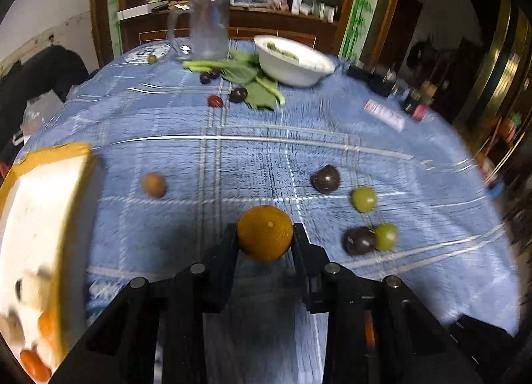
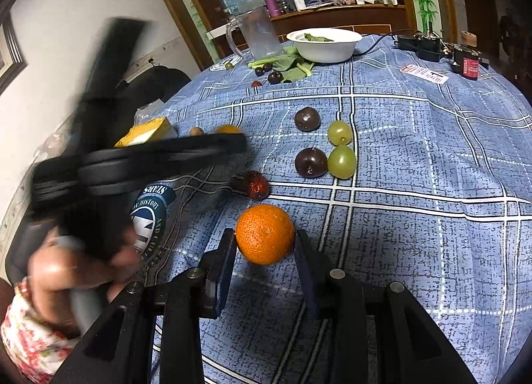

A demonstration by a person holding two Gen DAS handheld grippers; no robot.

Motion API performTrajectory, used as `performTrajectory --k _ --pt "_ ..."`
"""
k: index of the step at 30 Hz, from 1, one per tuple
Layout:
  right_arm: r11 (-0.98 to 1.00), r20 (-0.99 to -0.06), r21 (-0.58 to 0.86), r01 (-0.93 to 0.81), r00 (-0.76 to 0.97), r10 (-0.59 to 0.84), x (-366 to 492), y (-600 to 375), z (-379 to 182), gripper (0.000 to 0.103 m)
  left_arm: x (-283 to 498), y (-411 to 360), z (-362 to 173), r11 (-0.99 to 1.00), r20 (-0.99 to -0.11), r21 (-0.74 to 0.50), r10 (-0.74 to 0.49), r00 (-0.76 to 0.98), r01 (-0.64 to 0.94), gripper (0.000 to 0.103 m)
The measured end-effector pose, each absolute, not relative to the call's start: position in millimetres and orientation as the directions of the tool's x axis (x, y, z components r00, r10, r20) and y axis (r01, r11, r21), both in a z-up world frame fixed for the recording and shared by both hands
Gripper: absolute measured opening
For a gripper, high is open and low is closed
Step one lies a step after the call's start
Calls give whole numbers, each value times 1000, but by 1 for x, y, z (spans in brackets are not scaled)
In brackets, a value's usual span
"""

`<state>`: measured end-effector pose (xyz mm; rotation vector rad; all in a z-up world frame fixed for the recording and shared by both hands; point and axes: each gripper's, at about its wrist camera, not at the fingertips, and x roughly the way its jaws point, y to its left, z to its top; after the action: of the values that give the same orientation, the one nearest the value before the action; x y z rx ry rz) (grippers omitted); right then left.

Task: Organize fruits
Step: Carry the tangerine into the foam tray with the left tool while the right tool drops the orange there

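looking through the left wrist view: left gripper [image 1: 265, 234] pinching a dull orange citrus fruit [image 1: 265, 232] between its 2 black fingers, pads against both sides, above the blue checked tablecloth [image 1: 252, 157]. at the left edge, a blurred orange-rimmed white box [image 1: 36, 217] with small orange fruits inside near its lower end. beyond the gripper, a small brown fruit [image 1: 154, 185] lying alone on the cloth. to the right, a dark plum [image 1: 326, 179] with a green grape [image 1: 364, 199] near it, then a second dark plum [image 1: 359, 241] touching a second green grape [image 1: 386, 236]. farther back, a white bowl [image 1: 294, 63] beside green leaves [image 1: 246, 78], a clear jug [image 1: 207, 29], a few more dark fruits and a red date [image 1: 215, 101].

turning to the right wrist view: right gripper [image 2: 265, 237] clamped on a bright orange tangerine [image 2: 265, 234], fingers pressed to both its sides, held just over the cloth. past it, a wrinkled red date [image 2: 256, 185] on the table. further on, the 2 plums and 2 grapes in a loose square, the nearer pair touching. at left, a blurred black tool gripped by a hand [image 2: 76, 267], crossing in front of a round printed plate [image 2: 151, 214] and the orange box. white bowl, leaves and jug at the far edge.
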<state>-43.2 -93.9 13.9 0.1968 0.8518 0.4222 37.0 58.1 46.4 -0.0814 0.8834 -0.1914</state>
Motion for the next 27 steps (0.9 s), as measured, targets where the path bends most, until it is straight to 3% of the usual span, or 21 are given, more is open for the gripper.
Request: performTrajectory --k 5,9,17,27 --pt "894 -687 337 -296 572 448 -47 -87 20 38 -10 118 83 967 -700 -239 -234 675 87 31" --pt "879 -680 324 -351 559 474 -57 -64 34 39 -33 184 98 974 -686 -224 -140 714 -24 31" --pt "810 -670 343 -475 480 566 -57 10 60 39 -11 287 74 954 -787 -155 37 615 -255 31" --pt "718 -714 259 -646 373 593 -72 126 63 39 17 330 37 921 -855 -200 3 518 -335 31"
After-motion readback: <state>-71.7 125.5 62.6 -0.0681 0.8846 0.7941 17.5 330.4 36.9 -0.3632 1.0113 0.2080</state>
